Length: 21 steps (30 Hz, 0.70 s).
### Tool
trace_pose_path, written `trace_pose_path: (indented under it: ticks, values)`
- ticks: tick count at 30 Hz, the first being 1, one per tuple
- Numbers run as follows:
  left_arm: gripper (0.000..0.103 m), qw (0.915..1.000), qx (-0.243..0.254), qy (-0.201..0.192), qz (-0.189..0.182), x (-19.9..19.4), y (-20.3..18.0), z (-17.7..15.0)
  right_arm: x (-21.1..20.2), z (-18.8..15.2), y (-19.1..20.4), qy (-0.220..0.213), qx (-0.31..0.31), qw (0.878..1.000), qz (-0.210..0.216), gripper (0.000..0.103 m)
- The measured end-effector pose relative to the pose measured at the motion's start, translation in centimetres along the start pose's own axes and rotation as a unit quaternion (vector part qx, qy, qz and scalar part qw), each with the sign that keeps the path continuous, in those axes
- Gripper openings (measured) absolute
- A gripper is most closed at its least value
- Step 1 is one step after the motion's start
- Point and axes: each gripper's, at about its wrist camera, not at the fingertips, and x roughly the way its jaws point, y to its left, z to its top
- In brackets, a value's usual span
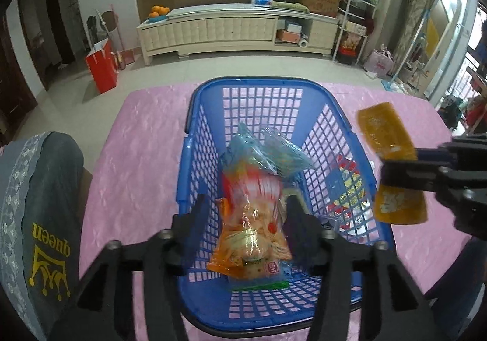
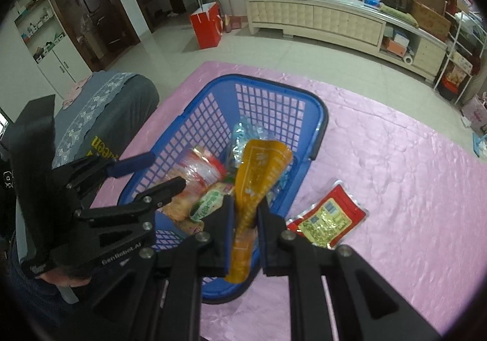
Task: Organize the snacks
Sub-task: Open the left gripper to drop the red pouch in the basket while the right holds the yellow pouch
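A blue plastic basket (image 1: pixel 194 103) (image 2: pixel 322 115) stands on the pink tablecloth (image 1: pixel 137 143) (image 2: pixel 395 173). Inside it lie an orange-and-red snack bag (image 1: pixel 252 228) (image 2: pixel 194 170), clear bluish packets (image 1: pixel 264 152) (image 2: pixel 246 134) and a green-labelled packet (image 2: pixel 210 204). My left gripper (image 1: pixel 248 213) (image 2: pixel 161 172) is lowered into the basket, open, its fingers either side of the orange-and-red bag without pressing it. My right gripper (image 2: pixel 246 219) (image 1: pixel 385 170) is shut on an orange-yellow packet (image 2: pixel 258 170) (image 1: pixel 383 131), held over the basket's right rim. A red packet (image 2: pixel 328 219) (image 1: pixel 347 185) lies on the cloth just right of the basket.
A chair with a grey "queen" cover (image 1: pixel 39 204) (image 2: pixel 106 106) stands at the table's left edge. Beyond the table are a tiled floor, a red paper bag (image 1: pixel 102 67) (image 2: pixel 207 26) and a long cream cabinet (image 1: pixel 237 30) (image 2: pixel 334 18).
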Motion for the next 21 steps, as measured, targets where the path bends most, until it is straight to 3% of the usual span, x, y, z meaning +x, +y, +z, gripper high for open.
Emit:
trace_pose_path:
  ticks: [10,21]
  values:
    - [0.066,0.999,-0.001,-0.042,0.016,-3.9,0.2,0.5,-2.1,0.0,-0.7,-0.02,0.009,1.0,0.0,0.018]
    - [0.07,0.998,0.003,-0.036,0.051,-3.7,1.2,1.4,0.3,1.4,0.4,0.004,-0.008,1.0,0.012,0.019]
